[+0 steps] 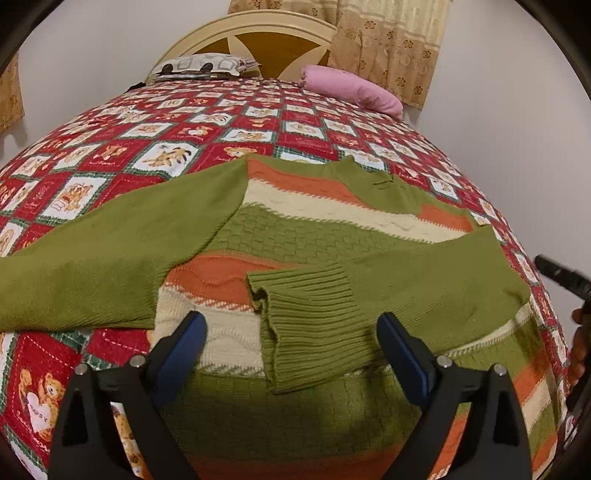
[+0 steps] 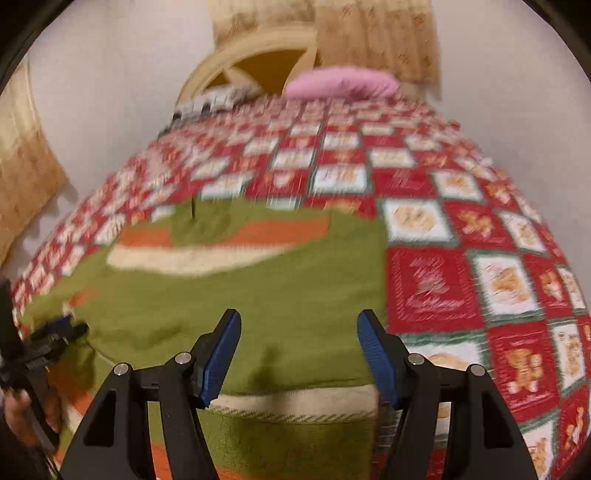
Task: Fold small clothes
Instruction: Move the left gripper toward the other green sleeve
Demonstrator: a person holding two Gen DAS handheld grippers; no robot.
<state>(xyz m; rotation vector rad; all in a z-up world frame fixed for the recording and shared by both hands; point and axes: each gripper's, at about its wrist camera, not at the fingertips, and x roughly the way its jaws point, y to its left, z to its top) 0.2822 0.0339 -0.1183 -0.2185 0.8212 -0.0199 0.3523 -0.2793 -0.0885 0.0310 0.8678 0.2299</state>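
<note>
A green, orange and cream striped knit sweater (image 1: 295, 229) lies flat on the bed. Its right sleeve (image 1: 369, 306) is folded across the body, ribbed cuff toward the middle. Its left sleeve (image 1: 103, 258) stretches out to the left. My left gripper (image 1: 291, 325) is open and empty, just above the cuff. My right gripper (image 2: 299, 325) is open and empty over the folded sleeve (image 2: 258, 295) near the sweater's right edge; that view is blurred. The left gripper shows at the right wrist view's left edge (image 2: 55, 332).
The bed has a red and white teddy-bear quilt (image 1: 184, 129). A pink pillow (image 1: 351, 88) and a patterned pillow (image 1: 203, 64) lie by the headboard (image 1: 258, 33). Curtains (image 1: 388, 44) hang behind. The quilt (image 2: 480, 258) extends right of the sweater.
</note>
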